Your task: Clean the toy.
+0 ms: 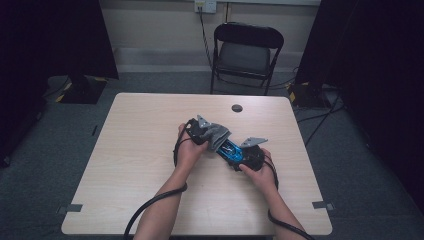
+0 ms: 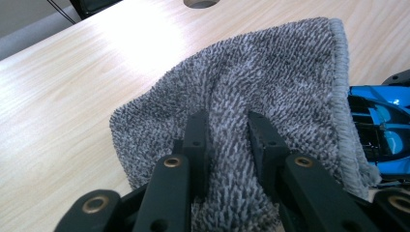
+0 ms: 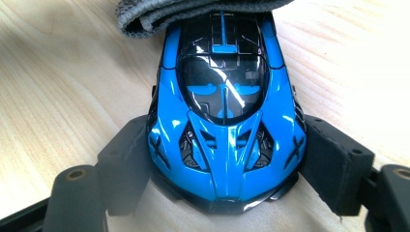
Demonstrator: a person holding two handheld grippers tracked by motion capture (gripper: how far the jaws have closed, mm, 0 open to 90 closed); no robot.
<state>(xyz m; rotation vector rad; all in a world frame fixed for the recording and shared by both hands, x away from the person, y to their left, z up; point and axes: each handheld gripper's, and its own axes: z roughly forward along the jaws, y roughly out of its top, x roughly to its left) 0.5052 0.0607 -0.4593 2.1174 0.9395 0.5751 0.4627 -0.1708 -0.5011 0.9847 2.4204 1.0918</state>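
Both fingers (image 3: 333, 164) — beside car (image 3: 225, 116) (touching)

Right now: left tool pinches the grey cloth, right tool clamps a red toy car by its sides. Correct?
Not quite: the toy car is blue, as the right gripper view shows. The rest holds: the left tool pinches the grey cloth, and the right tool clamps the car's sides.

At the table's (image 1: 140, 150) middle, a cloth (image 1: 218, 134) is lying over the far end of a toy car (image 3: 225, 121), a chair (image 1: 246, 52) standing behind.
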